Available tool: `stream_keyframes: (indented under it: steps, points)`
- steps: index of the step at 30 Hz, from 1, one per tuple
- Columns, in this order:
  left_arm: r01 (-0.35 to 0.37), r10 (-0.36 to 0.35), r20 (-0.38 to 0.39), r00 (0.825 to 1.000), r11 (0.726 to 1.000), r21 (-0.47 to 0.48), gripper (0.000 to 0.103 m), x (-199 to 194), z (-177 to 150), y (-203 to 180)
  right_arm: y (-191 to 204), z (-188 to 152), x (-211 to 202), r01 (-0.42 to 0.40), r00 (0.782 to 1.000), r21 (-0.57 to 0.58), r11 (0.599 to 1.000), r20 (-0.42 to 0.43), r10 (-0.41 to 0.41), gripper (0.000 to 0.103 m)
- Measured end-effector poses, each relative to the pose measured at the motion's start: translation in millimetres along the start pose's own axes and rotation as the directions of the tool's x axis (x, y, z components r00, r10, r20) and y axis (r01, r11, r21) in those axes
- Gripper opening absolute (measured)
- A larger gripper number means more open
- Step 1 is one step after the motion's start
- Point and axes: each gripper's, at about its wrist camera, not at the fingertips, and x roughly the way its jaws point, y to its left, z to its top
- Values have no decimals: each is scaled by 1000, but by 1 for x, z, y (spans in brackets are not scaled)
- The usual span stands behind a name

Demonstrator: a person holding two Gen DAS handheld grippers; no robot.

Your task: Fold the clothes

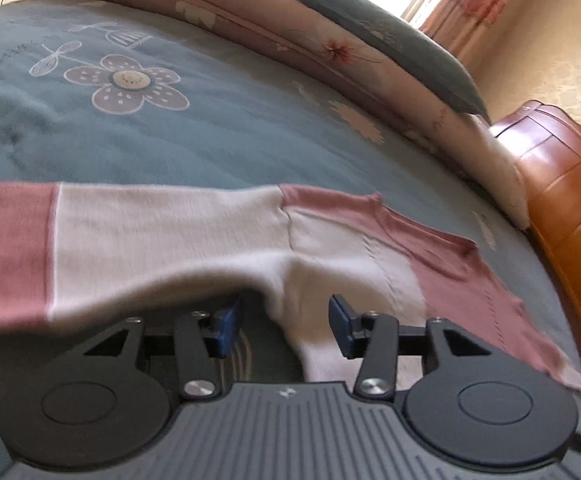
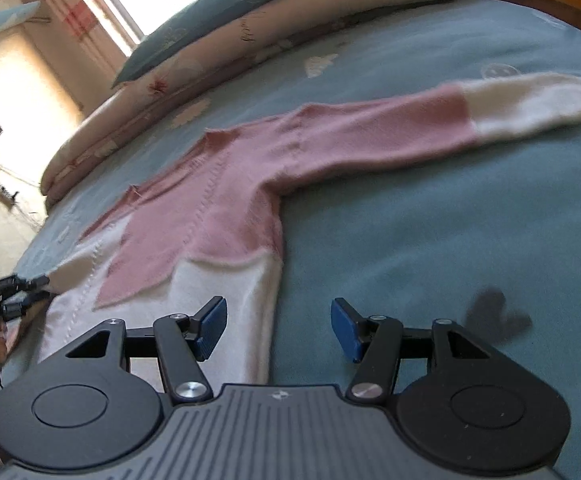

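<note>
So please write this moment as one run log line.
step: fold setup | pink-and-white sweater: flat on blue bedspread | left gripper: open, fabric between | right gripper: open at hem

The sweater is pink and white in blocks. The bedspread is blue-grey with pale flowers. The quilt is pink with red blossoms, the pillow grey-blue, the headboard orange-brown.
</note>
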Motion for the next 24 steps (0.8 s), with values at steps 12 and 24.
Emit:
stream_keyframes:
  steps: [12,24]
  points:
    - [103,-91,-149,985,992,76,49,16,-27,-19,4,30,57,-145,987,-25,989,-76,143,44]
    - [-67,97,-120,988,969,237,12,15,-32,-40,10,31,56,16,998,-102,995,-54,-21,20]
